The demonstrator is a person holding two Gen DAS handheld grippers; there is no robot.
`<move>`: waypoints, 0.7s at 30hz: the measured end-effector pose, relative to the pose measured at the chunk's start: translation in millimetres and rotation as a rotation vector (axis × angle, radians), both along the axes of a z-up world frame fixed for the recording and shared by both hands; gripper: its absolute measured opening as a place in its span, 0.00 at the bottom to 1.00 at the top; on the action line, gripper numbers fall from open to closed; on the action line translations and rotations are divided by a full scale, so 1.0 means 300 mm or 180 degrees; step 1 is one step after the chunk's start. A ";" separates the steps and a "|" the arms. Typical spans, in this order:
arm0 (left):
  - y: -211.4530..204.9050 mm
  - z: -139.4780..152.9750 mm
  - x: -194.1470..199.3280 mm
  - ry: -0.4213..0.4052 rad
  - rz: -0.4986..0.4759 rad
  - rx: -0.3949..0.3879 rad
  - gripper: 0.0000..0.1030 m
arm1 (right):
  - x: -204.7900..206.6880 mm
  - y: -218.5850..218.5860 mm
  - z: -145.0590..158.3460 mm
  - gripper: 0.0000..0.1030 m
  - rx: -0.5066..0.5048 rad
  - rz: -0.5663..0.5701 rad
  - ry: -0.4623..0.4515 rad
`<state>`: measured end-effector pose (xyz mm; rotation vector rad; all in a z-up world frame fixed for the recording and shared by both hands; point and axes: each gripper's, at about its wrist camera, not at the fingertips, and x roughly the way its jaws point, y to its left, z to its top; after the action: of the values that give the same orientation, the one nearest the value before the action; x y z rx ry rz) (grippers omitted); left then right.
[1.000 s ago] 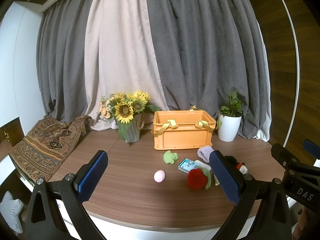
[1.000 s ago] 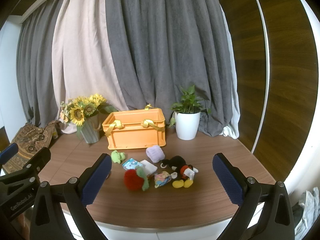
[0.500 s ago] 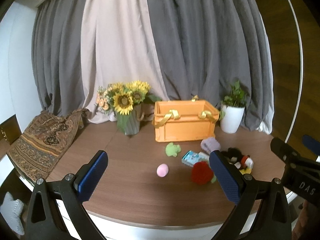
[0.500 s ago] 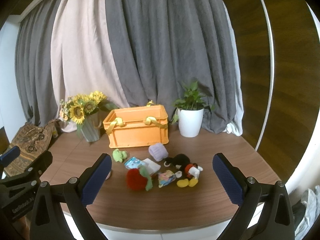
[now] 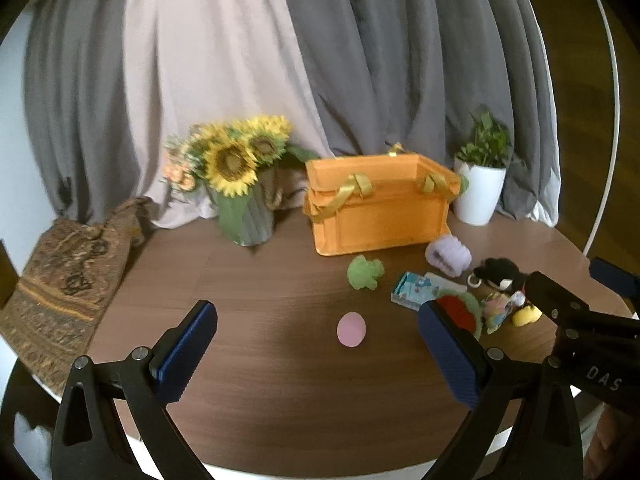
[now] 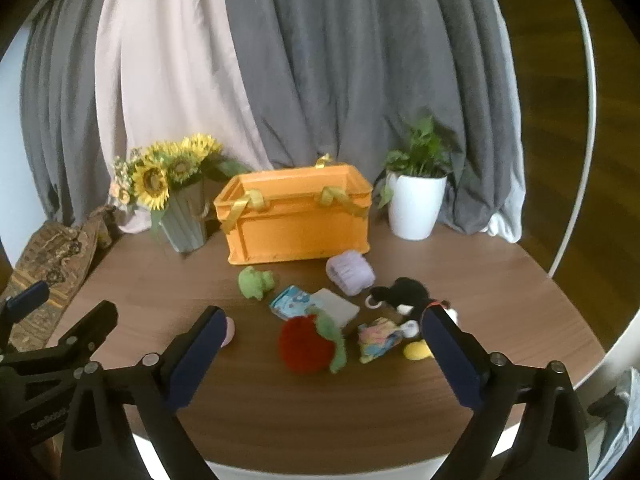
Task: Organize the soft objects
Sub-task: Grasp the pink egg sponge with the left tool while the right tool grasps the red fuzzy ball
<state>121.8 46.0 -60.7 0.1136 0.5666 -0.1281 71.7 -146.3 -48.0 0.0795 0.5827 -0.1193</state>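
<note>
- The left gripper point(image 5: 316, 354) is hovering above the wooden table point(image 5: 260, 400) with its jaws spread wide, gripping nothing — the pink egg point(image 5: 351, 329) is lying between its fingers in view.
- The right gripper point(image 6: 320, 356) is gaping wide too, empty, over the red plush strawberry point(image 6: 306, 346).
- The soft toys — green frog point(image 6: 255, 281), lilac roll point(image 6: 350, 272), black mouse plush point(image 6: 408, 294) — are lying just in front of the orange crate point(image 6: 296, 224).

The left hand-held gripper point(image 5: 318, 354) occupies the lower part of its frame, jaws spread wide, holding nothing. The right hand-held gripper point(image 6: 322, 354) sits likewise, jaws wide apart and empty. Each appears at the other frame's lower edge.
</note>
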 end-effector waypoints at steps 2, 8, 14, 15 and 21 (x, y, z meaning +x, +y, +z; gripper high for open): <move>0.013 -0.032 0.053 0.0090 -0.0104 -0.0011 0.95 | 0.037 0.017 -0.028 0.94 0.0024 -0.0033 0.0056; 0.032 -0.136 0.169 0.0353 -0.0335 -0.0115 0.90 | 0.139 0.062 -0.108 0.90 0.0013 -0.0158 0.0209; -0.001 -0.231 0.251 0.0533 -0.0458 -0.0144 0.87 | 0.218 0.080 -0.195 0.87 -0.0077 -0.0200 0.0401; -0.008 -0.243 0.259 0.0544 -0.0474 -0.0151 0.87 | 0.227 0.075 -0.209 0.87 -0.0082 -0.0192 0.0433; -0.064 -0.329 0.318 0.0581 -0.0426 -0.0130 0.82 | 0.302 0.043 -0.306 0.82 -0.0066 0.0013 0.0589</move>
<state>217.3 26.9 -159.5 0.1007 0.7384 -0.2822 162.4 -133.3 -139.8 0.0472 0.7660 -0.1297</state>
